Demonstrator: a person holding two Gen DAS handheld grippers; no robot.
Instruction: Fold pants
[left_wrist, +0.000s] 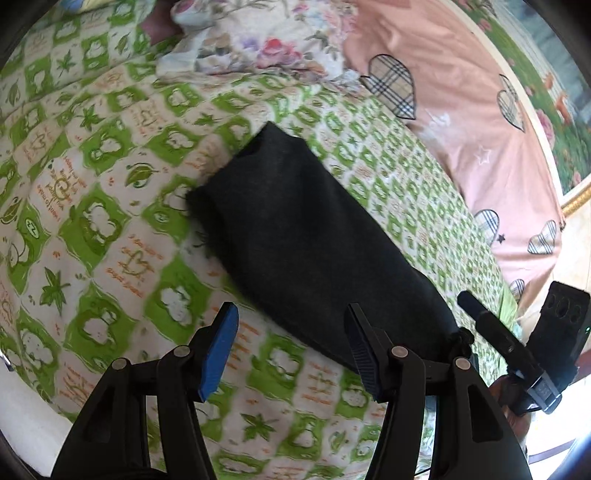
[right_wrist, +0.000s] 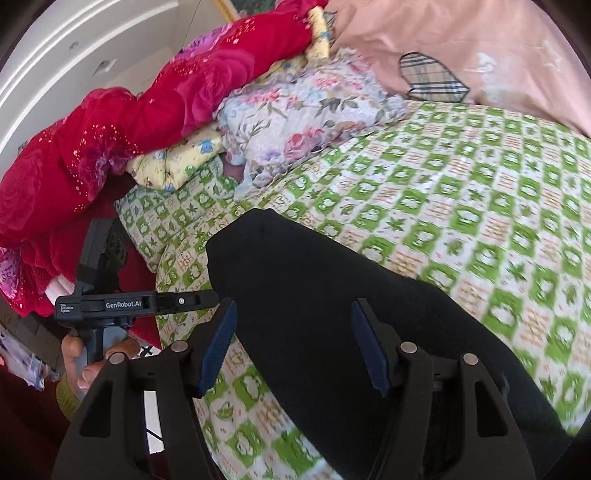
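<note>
Lying folded into 1 long dark strip, the pants (left_wrist: 295, 236) run from 11 to 5 o'clock across the bed (left_wrist: 110, 229). Left gripper (left_wrist: 291, 347) and right gripper (right_wrist: 291, 343) hover released, probably letting the fold settle.

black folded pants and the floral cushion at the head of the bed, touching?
Apart. Both wrist views show green patterned sheet between the black folded pants and the floral cushion.

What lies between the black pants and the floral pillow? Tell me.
Only bare green-patterned bedsheet. The left wrist view shows it running from the pants to the floral pillow; the right wrist view agrees.
</note>
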